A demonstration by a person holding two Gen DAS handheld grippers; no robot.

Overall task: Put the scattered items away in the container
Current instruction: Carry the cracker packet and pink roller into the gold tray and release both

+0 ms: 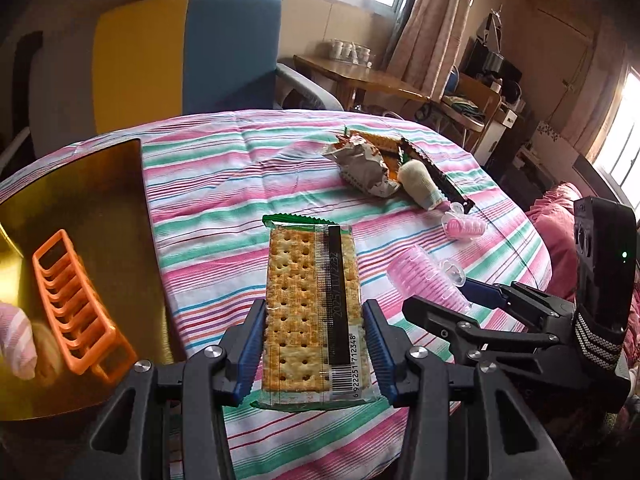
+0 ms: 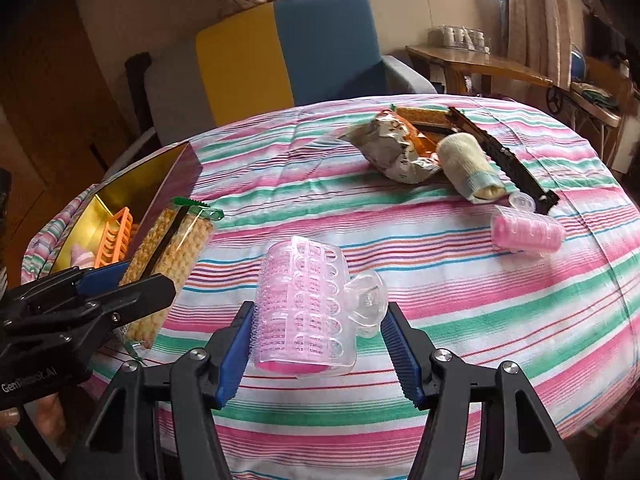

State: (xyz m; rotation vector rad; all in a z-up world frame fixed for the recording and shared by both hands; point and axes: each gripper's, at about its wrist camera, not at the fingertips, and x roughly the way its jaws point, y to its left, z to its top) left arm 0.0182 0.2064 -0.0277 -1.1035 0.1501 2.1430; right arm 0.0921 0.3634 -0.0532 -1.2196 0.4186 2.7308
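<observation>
My left gripper point(image 1: 314, 344) is shut on a long cracker packet point(image 1: 310, 312), held just above the striped cloth; the packet also shows in the right wrist view point(image 2: 168, 264). The gold-lined box point(image 1: 80, 208) lies to its left, holding an orange comb-like clip point(image 1: 80, 312) and a pink striped item point(image 1: 16, 340). My right gripper point(image 2: 320, 344) is open around a pink hair roller in a clear clip point(image 2: 308, 308) that rests on the cloth, its jaws on either side. The right gripper also shows in the left wrist view point(image 1: 460, 300).
At the far side lie a crumpled snack bag point(image 2: 396, 148), a rolled cream sock point(image 2: 468, 168), a dark long packet point(image 2: 500, 156), another cracker packet point(image 2: 420, 114) and a second pink roller point(image 2: 528, 232). A blue-yellow chair point(image 2: 288, 52) and a wooden table point(image 2: 480, 64) stand behind.
</observation>
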